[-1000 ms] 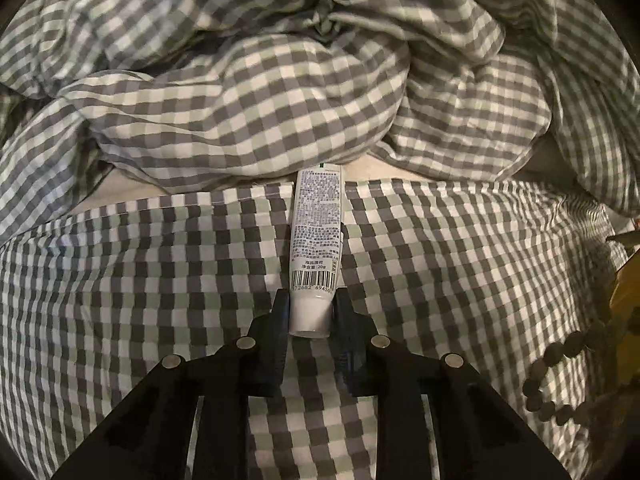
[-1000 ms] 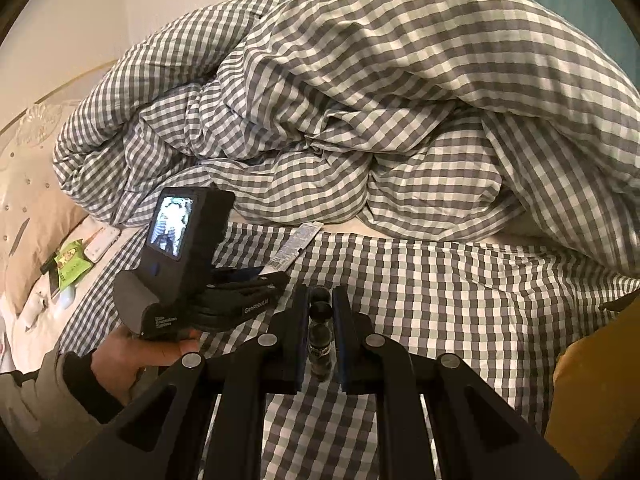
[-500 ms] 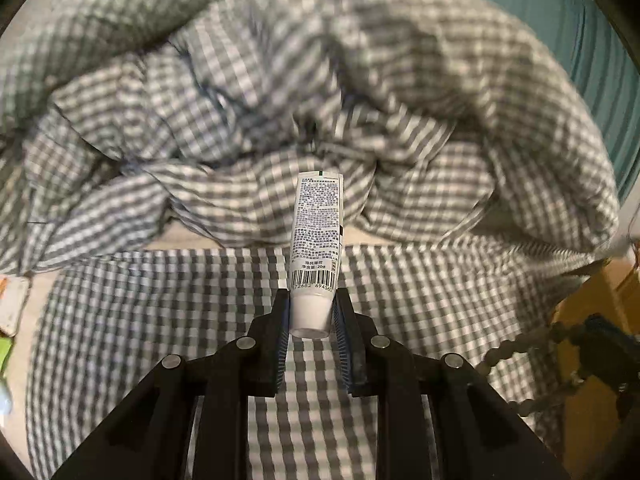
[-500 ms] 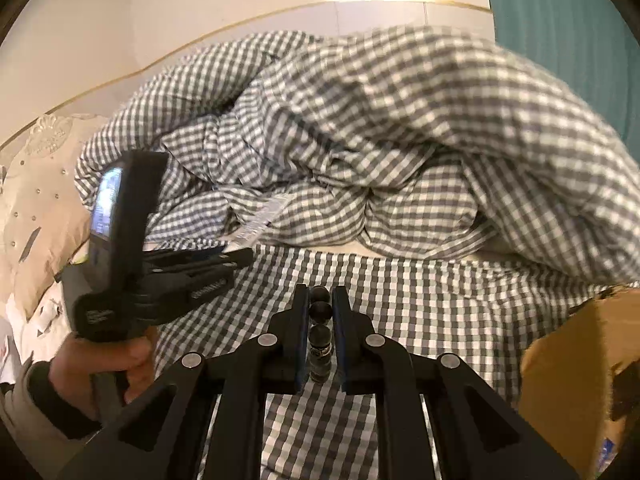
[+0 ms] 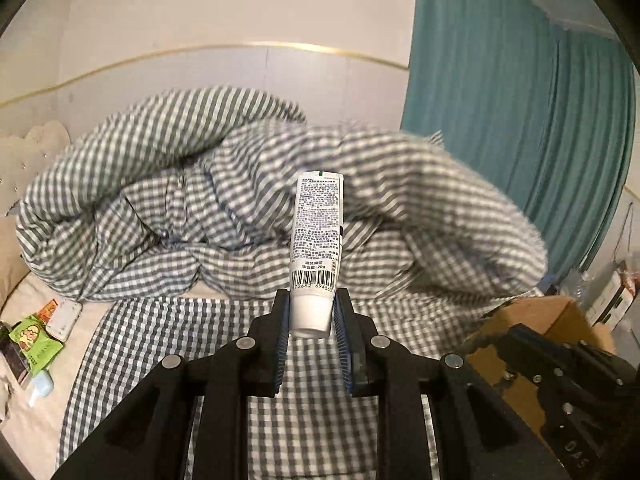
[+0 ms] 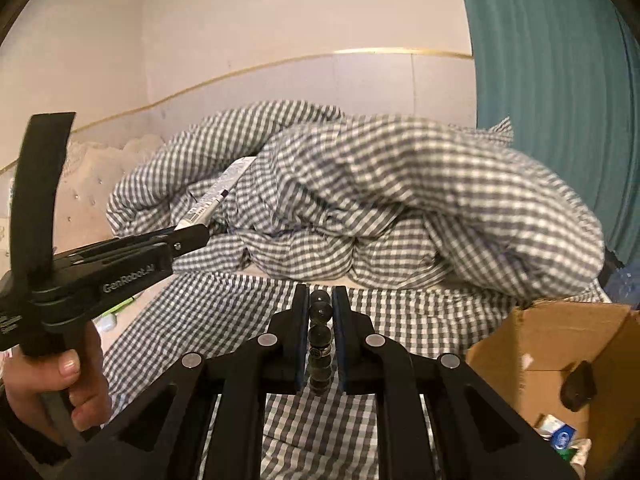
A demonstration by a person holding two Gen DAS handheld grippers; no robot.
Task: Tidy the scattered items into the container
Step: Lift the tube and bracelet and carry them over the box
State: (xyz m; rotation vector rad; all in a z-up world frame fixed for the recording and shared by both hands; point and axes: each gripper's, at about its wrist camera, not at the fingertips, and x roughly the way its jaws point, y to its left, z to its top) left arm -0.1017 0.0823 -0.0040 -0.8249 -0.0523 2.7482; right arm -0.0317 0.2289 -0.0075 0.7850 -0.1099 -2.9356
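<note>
Both tongs are loaded: the left tongs (image 5: 311, 312) pinch a white tube (image 5: 316, 252) pointing to twelve o'clock, the right tongs (image 6: 320, 320) clamp a dark bead string (image 6: 320, 340), and the cardboard box (image 6: 560, 344) (open-topped) sits at four o'clock, nearer the right.

**Layout: bed, box and held items**

The quilt (image 5: 248, 208) is heaped at the back of the bed (image 5: 160, 344), against the wall. A cardboard box (image 6: 552, 344) stands at the bed's right edge, with small items inside. Packets (image 5: 34, 340) lie on the bed's far left. The tube (image 5: 316, 252) sits between the left gripper (image 5: 311, 316) jaws, the beads (image 6: 320, 340) between the right gripper (image 6: 320, 320) jaws.
</note>
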